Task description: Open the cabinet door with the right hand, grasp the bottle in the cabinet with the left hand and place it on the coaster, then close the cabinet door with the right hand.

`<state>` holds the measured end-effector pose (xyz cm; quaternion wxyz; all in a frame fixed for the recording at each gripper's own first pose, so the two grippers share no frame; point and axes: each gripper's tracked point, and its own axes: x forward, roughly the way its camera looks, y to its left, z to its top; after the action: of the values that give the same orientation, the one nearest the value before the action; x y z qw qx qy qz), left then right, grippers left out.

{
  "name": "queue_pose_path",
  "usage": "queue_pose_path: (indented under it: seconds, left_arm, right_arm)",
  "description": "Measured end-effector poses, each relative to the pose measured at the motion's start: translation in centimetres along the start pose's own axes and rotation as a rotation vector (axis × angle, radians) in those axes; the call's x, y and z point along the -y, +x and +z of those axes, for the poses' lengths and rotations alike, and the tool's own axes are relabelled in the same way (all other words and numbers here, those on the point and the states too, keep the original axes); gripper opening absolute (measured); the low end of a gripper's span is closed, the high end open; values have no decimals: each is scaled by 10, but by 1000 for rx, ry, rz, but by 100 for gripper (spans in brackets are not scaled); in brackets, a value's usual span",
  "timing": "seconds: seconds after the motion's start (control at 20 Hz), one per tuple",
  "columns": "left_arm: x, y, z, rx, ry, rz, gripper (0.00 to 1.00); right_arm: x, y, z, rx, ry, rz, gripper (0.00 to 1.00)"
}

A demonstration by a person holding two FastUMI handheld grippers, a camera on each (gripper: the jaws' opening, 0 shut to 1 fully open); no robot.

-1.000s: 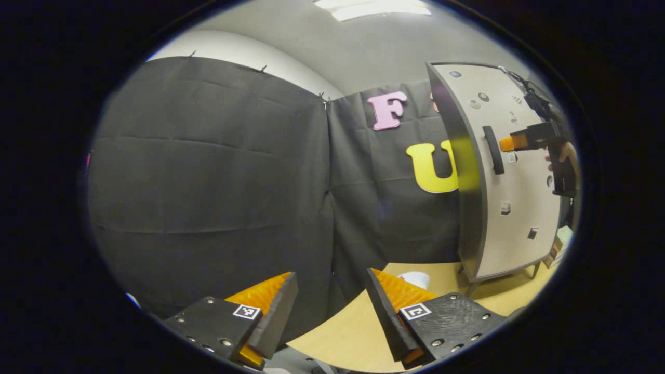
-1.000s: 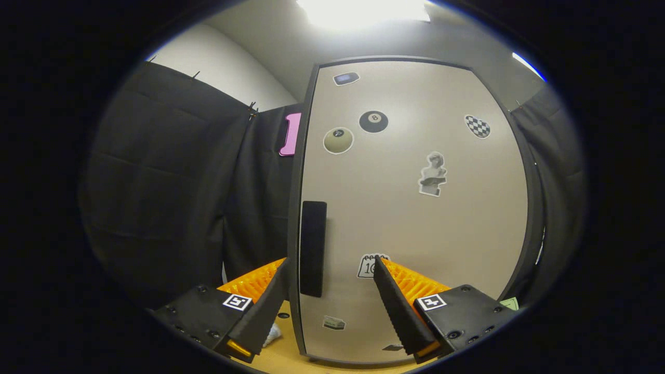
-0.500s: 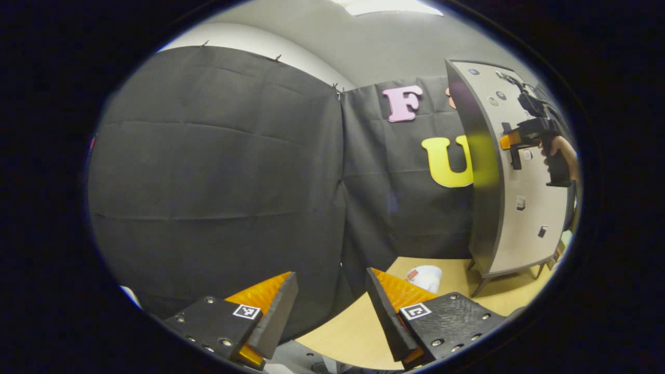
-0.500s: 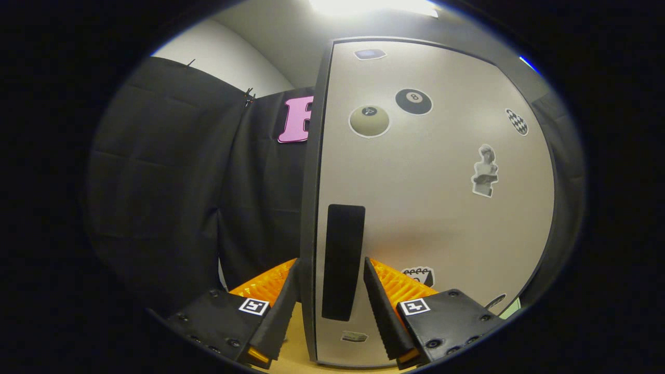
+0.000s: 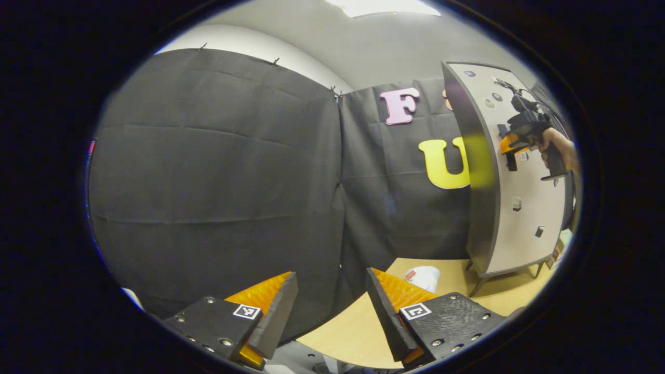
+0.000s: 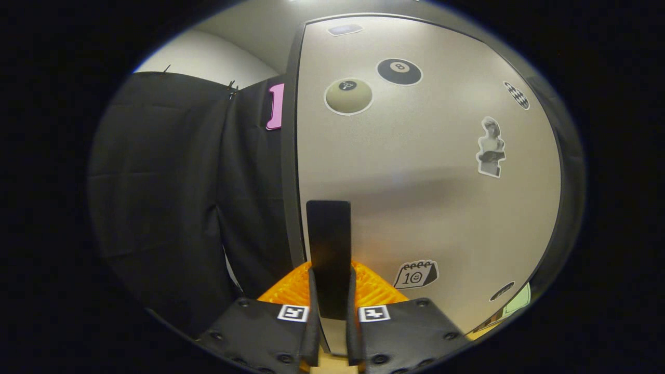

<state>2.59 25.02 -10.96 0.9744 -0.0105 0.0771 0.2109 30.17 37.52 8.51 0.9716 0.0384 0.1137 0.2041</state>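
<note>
At the cabinet door's (image 6: 415, 171) left edge, the right gripper (image 6: 330, 311) is clamped on the dark upright handle (image 6: 328, 249), both fingers pressing its sides. Stickers dot the pale door. Well apart to the left, the left gripper (image 5: 331, 306) hangs with fingers spread over the wooden table (image 5: 358, 332), far from the cabinet (image 5: 475, 171); a hand (image 5: 558, 148) holds the other gripper there.

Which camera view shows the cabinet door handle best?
The right gripper view: the handle stands close and central on the cabinet door, with the right gripper shut on it. In the left gripper view the handle is far and small.
</note>
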Motion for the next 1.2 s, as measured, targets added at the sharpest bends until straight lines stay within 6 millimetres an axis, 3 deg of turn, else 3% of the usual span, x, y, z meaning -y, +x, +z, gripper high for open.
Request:
queue_pose_path:
  seconds: [0.05,0.35,0.65,0.85,0.9,1.2]
  left_arm:
    - [3,-1,2,5,1,-6,80]
    - [35,1,16,22,10,-50,80]
    - [77,-17,27,39,20,-101,84]
    - [101,-31,32,41,26,-128,84]
    - [106,-34,34,44,31,-132,80]
    - [141,-50,51,67,38,-174,82]
  right_arm:
    - [0,1,-2,-11,-9,21,16]
    - [-2,-20,-1,-34,15,149,14]
    - [0,-27,-4,-51,17,243,15]
    - [2,-29,-4,-64,11,300,15]
    - [2,-29,-5,-66,8,314,15]
    - [5,-31,-5,-81,1,390,15]
